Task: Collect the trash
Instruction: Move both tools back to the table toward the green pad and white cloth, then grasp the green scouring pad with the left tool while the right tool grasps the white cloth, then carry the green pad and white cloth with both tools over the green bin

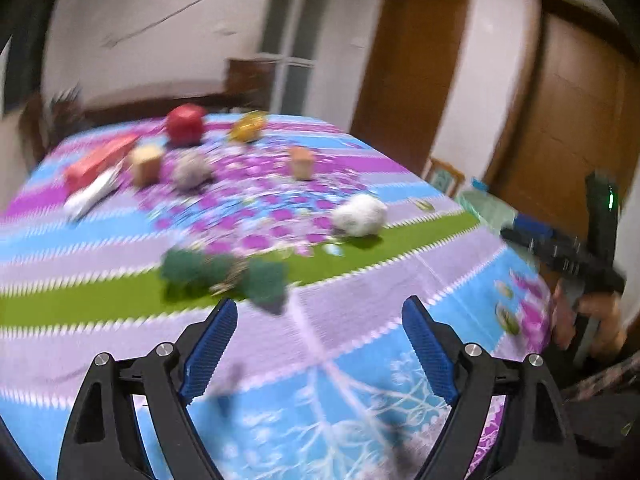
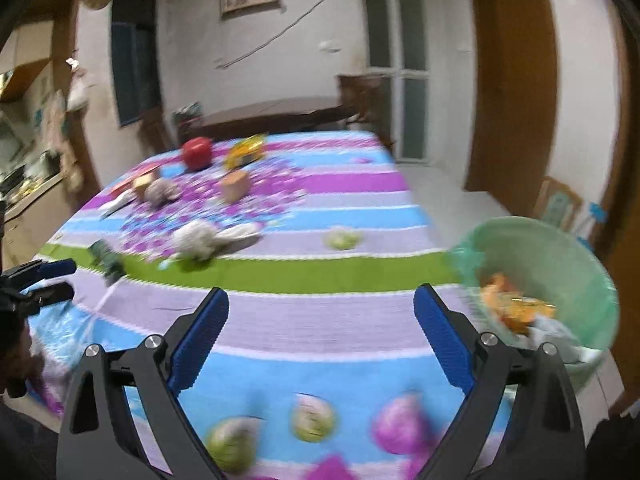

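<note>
Done: we see orange wrappers in the green plastic-lined bin (image 2: 560,264).
Left: white crumpled paper wad (image 1: 360,215), others litter the bed.
Claws: left claw (image 1: 318,348), right claw (image 2: 320,338) released, empty.

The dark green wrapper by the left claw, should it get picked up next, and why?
Probably yes. The left gripper is open and empty, and the dark green wrapper lies just ahead of its tips on the tablecloth, the closest piece. I would ease forward to straddle it. The green bin waits at the table's right edge.
</note>
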`<state>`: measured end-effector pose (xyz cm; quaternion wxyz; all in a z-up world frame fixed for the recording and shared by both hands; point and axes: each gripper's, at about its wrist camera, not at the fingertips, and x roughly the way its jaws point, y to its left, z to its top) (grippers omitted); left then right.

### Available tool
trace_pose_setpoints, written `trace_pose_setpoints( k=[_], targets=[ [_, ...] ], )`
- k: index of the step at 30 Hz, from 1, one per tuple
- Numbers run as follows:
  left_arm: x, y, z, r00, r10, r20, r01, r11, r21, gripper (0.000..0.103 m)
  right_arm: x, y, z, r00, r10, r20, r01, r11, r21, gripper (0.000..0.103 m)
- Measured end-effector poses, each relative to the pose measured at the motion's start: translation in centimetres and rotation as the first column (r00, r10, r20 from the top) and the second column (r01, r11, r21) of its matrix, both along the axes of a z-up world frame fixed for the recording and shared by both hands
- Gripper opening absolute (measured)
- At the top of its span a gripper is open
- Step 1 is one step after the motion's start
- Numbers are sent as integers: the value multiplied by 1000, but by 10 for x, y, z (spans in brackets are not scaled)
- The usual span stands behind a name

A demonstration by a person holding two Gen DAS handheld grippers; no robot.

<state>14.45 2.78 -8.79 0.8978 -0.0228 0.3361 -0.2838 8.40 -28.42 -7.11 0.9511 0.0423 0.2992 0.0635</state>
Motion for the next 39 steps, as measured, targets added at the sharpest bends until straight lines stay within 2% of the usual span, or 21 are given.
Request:
trace_pose_setpoints(
  k=[3,7,12,16,19,21,22,24,26,29,32,39],
  targets=[
    [20,20,2,991,53,-122,-68,991,-118,85,13,16,1,999,45,-21,-45,999,-13,90],
    [50,21,-6,954,155,-255,-195,971,-138,84,48,39,5,988,133,-79,-137,990,-46,90],
    [75,12,-16,906,306,-294,-335,941,-52,83,88,68,6,958,247,-146,-259,964,-67,89],
    [88,2,-17,881,378,-284,-392,920,7,82,112,87,2,933,302,-198,-319,945,-64,76],
    [93,-6,-18,869,420,-261,-418,906,69,82,129,91,-9,921,297,-254,-318,947,-46,58],
    [92,-10,-18,871,429,-241,-417,903,99,80,132,89,-13,915,306,-264,-316,949,6,53],
    [91,-10,-18,869,439,-228,-425,899,109,75,132,89,-14,914,310,-263,-316,948,19,49],
    [90,-7,-19,867,455,-203,-440,890,116,51,128,88,-15,915,311,-257,-313,949,35,45],
    [89,-2,-20,872,440,-215,-432,898,88,33,126,87,-15,917,310,-250,-307,950,51,40],
    [86,5,-21,882,406,-240,-409,912,42,24,121,83,-13,922,308,-233,-297,951,86,37],
    [80,13,-19,885,385,-261,-398,917,0,21,115,77,-8,930,298,-213,-280,953,112,37],
    [65,17,-9,895,388,-220,-392,920,27,19,87,68,6,945,290,-153,-266,951,157,37]
  ],
)
